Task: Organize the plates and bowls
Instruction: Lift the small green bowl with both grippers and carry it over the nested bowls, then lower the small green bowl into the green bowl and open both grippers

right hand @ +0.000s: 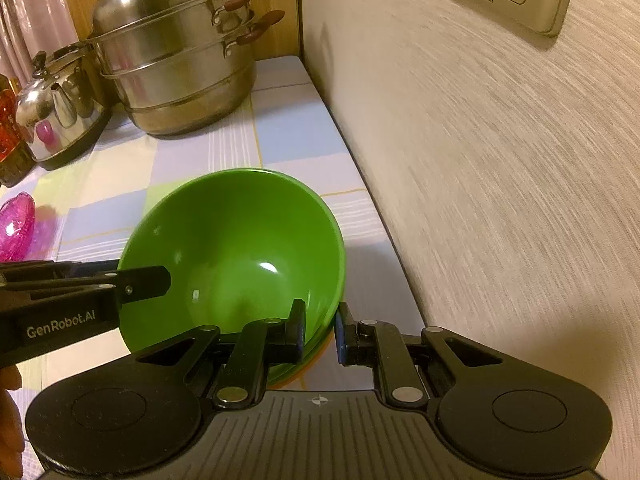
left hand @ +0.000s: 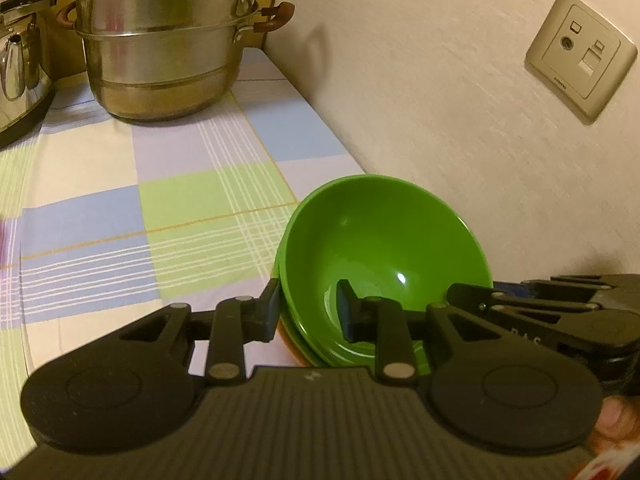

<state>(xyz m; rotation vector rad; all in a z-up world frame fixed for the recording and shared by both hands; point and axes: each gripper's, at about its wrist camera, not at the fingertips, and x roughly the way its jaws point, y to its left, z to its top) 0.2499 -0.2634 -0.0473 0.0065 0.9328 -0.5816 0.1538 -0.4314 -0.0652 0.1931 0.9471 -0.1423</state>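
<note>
A stack of green bowls (left hand: 380,236) with an orange one at the bottom stands by the wall on the checked cloth (left hand: 120,208). My left gripper (left hand: 309,310) is shut on the stack's left side, one finger outside and one inside the top bowl. On the opposite side, my right gripper (right hand: 319,334) is shut on the rim of the green bowls (right hand: 240,240), again with a finger on each side of the wall. Each gripper also shows in the other view: the right gripper (left hand: 520,304) and the left gripper (right hand: 140,280).
A tiered steel steamer pot (left hand: 168,40) stands at the back beside a steel kettle (right hand: 60,116). A pink glittery dish (right hand: 16,228) lies at the left. The wall with a socket plate (left hand: 580,56) runs close along the right of the table.
</note>
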